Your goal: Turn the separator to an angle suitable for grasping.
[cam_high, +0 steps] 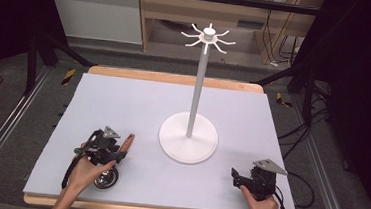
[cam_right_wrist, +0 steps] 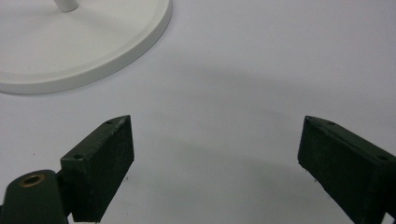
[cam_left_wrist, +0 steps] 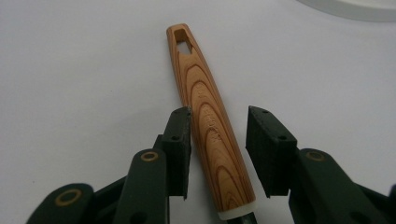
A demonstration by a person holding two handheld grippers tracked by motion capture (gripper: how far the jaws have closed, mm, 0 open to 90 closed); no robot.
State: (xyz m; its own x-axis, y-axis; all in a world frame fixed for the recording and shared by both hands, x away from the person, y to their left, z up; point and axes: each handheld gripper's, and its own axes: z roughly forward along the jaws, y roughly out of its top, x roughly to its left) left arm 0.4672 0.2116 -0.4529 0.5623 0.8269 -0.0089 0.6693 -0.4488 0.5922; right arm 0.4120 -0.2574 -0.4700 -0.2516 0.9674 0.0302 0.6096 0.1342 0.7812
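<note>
Landmark: white hook stand (cam_high: 189, 135), round base mid-table, pole up to a ring of hooks.

Left gripper (cam_left_wrist: 218, 140) sits near-left of the stand base. Its jaws straddle the wooden handle (cam_left_wrist: 210, 126) of a ladle. The left pad looks to be touching or nearly touching the wood and the right pad has a clear gap, so it's partly open with no grip yet. The handle lies flat on the mat, with its slotted hanging hole at the end pointing toward the stand. The metal bowl (cam_high: 106, 177) is at the end away from the stand, by the person's left hand (cam_high: 85, 172). Straddling mid-handle probably leaves the hole free for a hook.

Right gripper (cam_right_wrist: 215, 163) is near-right of the base, jaws wide apart, holding nothing, over bare mat. It looks parked, out of the way.
</note>
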